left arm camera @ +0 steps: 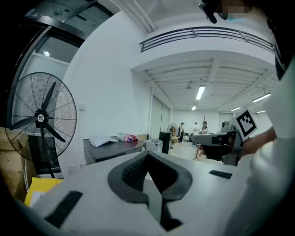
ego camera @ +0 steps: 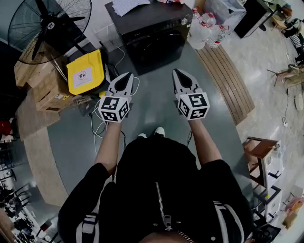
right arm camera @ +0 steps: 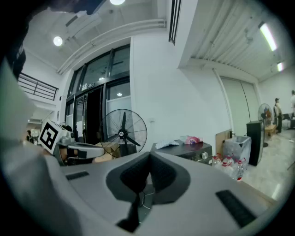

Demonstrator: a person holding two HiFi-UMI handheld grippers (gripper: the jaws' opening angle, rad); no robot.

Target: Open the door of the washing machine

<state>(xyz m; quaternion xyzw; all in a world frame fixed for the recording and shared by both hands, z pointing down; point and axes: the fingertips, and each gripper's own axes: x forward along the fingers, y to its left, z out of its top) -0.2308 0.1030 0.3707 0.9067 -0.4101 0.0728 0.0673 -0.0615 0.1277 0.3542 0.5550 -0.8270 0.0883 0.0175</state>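
Note:
The black front-loading washing machine stands at the top middle of the head view, and its round door faces me, closed. I hold both grippers side by side in the air above the grey floor, pointing at the machine and well short of it. My left gripper is shut with nothing in it, its jaws meeting at the tip. My right gripper is likewise shut and empty. In the right gripper view the machine shows beyond the jaws. In the left gripper view only its top shows.
A large floor fan and cardboard boxes with a yellow case stand left of the machine. Water bottles and a wooden slatted board lie to its right. Cables trail on the floor. A cloth lies on the machine.

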